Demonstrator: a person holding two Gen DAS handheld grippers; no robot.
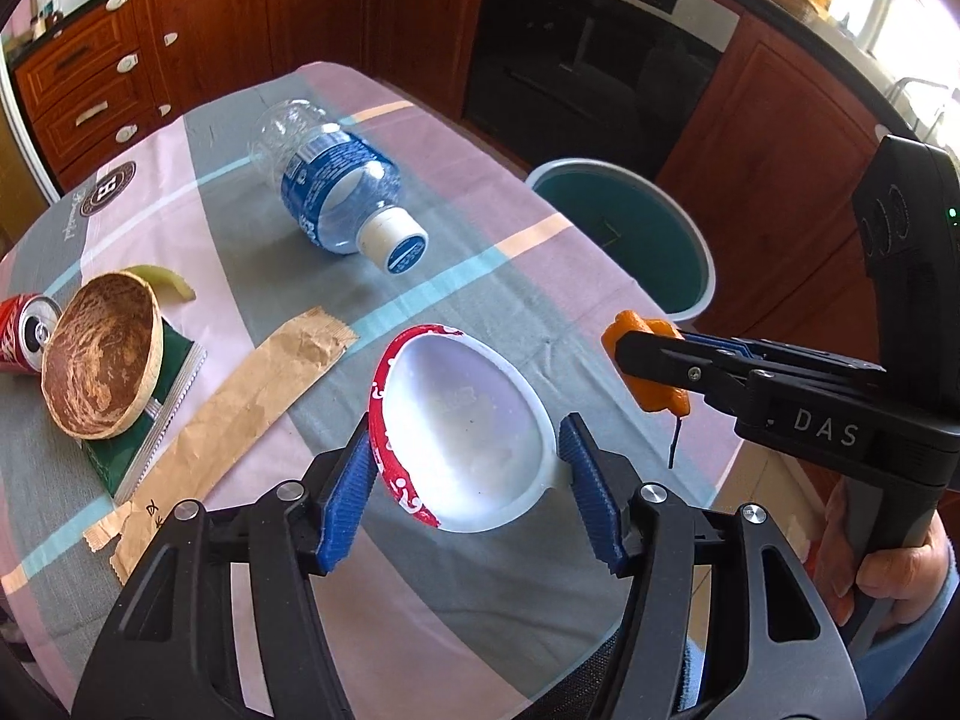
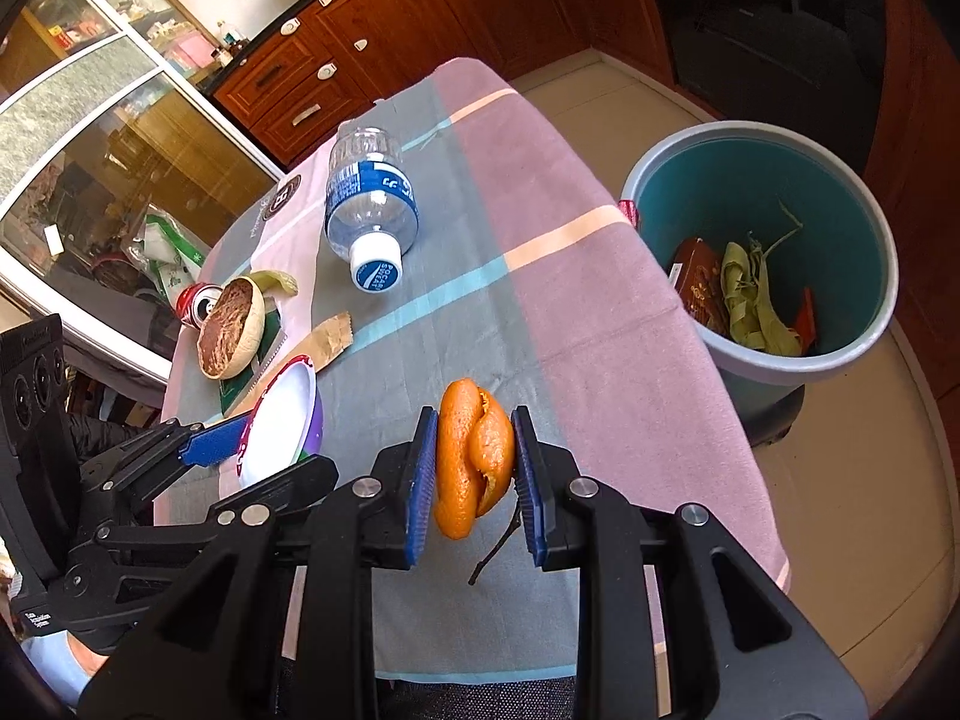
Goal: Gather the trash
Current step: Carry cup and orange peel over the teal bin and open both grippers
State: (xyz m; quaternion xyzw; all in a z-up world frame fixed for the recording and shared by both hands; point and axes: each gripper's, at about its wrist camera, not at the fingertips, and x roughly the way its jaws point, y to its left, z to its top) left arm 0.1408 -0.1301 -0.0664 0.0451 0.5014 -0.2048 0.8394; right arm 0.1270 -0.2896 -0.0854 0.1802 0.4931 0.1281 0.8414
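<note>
The left gripper [image 1: 465,474] grasps a white paper bowl [image 1: 459,438] above the tabletop's [image 2: 576,312] near edge. The right gripper [image 2: 474,468] clenches an orange peel [image 2: 474,456] near the right edge, beside the bin [image 2: 762,354].

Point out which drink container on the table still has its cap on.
The clear plastic bottle with the blue label, lying on its side mid-table with its white cap on. The red soda can, also on its side at the left edge, shows an opened top.
</note>
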